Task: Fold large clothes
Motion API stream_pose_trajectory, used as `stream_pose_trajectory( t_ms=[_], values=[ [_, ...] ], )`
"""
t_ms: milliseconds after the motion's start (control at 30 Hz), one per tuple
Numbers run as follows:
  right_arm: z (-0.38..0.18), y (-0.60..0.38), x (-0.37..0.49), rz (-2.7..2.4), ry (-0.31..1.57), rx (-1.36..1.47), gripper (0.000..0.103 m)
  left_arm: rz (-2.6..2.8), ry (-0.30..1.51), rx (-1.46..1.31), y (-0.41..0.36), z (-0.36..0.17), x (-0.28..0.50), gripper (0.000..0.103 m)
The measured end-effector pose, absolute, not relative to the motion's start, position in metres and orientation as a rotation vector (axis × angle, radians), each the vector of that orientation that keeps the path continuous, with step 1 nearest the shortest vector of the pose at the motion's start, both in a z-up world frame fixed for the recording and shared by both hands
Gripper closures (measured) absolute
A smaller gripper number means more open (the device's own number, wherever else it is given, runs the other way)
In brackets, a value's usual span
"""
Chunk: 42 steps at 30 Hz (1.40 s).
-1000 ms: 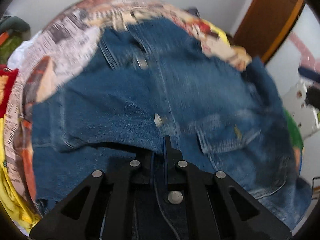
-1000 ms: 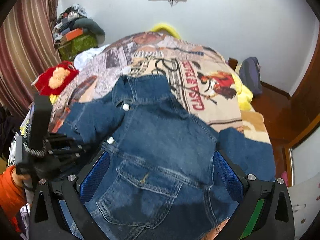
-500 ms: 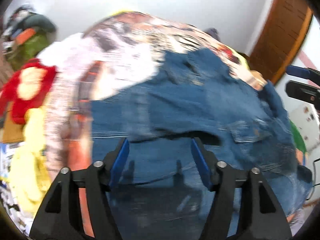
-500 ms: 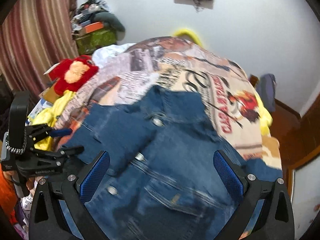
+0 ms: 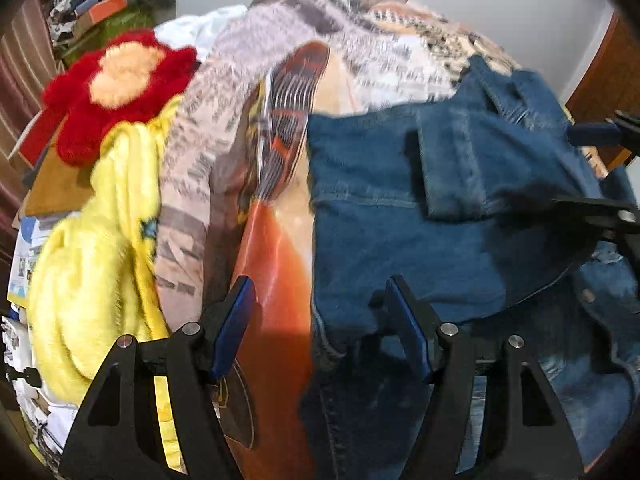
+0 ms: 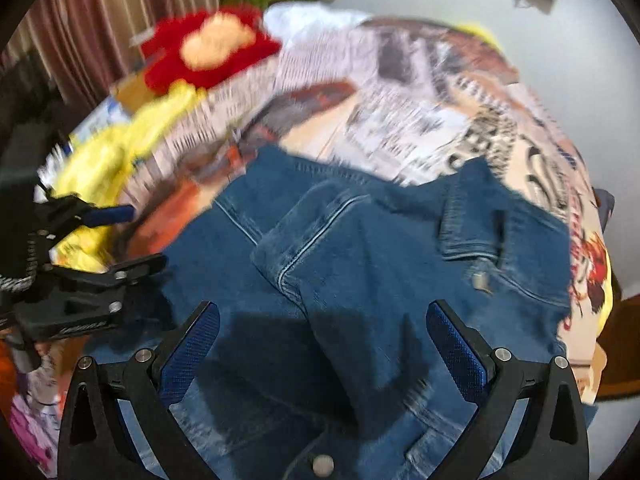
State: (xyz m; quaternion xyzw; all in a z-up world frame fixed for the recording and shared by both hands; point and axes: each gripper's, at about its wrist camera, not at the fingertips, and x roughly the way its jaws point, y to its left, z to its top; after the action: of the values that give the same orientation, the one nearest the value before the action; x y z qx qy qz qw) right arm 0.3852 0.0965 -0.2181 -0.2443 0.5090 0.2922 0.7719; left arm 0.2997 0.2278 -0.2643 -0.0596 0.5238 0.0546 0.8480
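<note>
Denim jacket [image 6: 360, 280] lies on the bed's printed cover [image 5: 360, 52], 1 sleeve [image 5: 492, 168] folded across its chest. Both my tools, left tool [image 5: 320, 324] and right tool [image 6: 324, 352], hang open above it, empty. It looks heavy, stiff: I'd grip thick seams beside that sleeve.

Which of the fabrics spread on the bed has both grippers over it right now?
The denim jacket, the dark blue one with a sleeve folded across it; the newspaper-print bedspread and yellow blanket lie beyond it.
</note>
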Motion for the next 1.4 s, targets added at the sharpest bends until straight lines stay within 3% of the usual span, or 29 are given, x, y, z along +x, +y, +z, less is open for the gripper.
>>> stream_pose_trajectory(
  t_ms=[367,633,800,1000,1133,1400],
  values=[
    [-0.297,0.112,0.402,0.533,1.124,-0.669,0.005,0.086,1.164,-0.173,0.231,-0.309,0.304,0.034],
    [-0.28,0.102,0.4,0.518,1.083,-0.617,0.076,0.112,1.156,-0.164,0.23,-0.315,0.299,0.027],
    [-0.242,0.076,0.398,0.534,1.047,-0.486,0.094,0.129,1.165,-0.159,0.228,-0.316,0.297,0.025],
    [-0.18,0.02,0.395,0.525,0.972,-0.332,0.095,0.15,1.202,-0.172,0.228,-0.314,0.305,0.025],
    [-0.155,-0.023,0.384,0.482,0.917,-0.295,0.095,0.181,1.165,-0.144,0.224,-0.284,0.312,0.026],
    [-0.156,-0.113,0.376,0.356,0.929,-0.258,0.094,0.023,1.099,-0.293,0.193,-0.236,0.335,0.025]
  ],
)
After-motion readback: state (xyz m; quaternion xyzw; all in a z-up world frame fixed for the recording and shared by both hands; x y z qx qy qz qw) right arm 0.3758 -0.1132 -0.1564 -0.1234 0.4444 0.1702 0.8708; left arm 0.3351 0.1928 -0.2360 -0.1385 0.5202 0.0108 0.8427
